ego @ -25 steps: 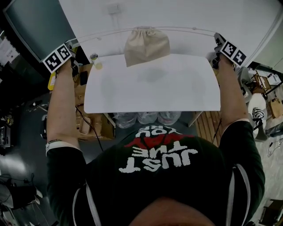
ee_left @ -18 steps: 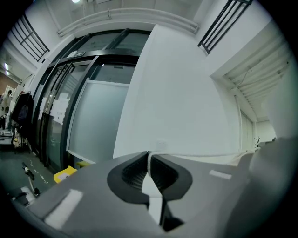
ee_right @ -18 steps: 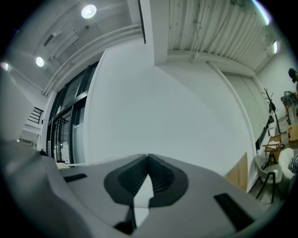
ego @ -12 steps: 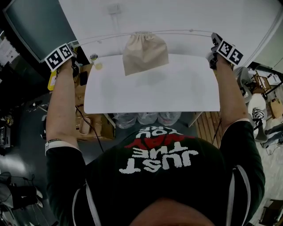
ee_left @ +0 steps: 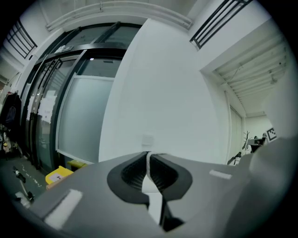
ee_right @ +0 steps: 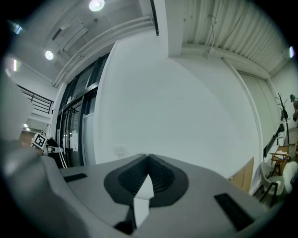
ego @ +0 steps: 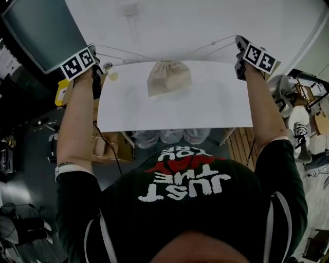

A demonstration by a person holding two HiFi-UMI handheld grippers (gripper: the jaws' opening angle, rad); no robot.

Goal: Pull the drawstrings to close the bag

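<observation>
Head view. Beige cloth bag (ego: pixel 168 77) at the far edge of the white worktop (ego: pixel 175 110), about midway along that edge, mouth gathered tight and turned away from the person; resting on the surface or hanging just above it, impossible to tell. White drawstrings (ego: pixel 205 51) running from the mouth out to both sides and rising a little toward each gripper. Left gripper (ego: pixel 95 57) beyond the far left corner, right gripper (ego: pixel 237 45) near the far right corner, well apart, with the bag between them. Small jar (ego: pixel 109 69) with something yellow in it just off the far left corner. Clear plastic bags (ego: pixel 164 136) below the near edge.

Left gripper view. Jaws of the left gripper (ee_left: pixel 149 155) pressed together, with one of the drawstrings (ee_left: pixel 150 186) pinched as a white strip between the ribbed pads and trailing back toward the camera. Straight ahead, a plain white wall (ee_left: pixel 172 93); to the left, glass panels (ee_left: pixel 79 121) and a yellow box (ee_left: pixel 58 175) low down.

Right gripper view. Jaws of the right gripper (ee_right: pixel 149 158) likewise closed tight on a white strip of the drawstrings (ee_right: pixel 142 197), nothing else between the pads. Beyond them the same white wall (ee_right: pixel 177 107), ceiling lights (ee_right: pixel 97 4) at the top, a wooden board (ee_right: pixel 242 179) at the lower right.
</observation>
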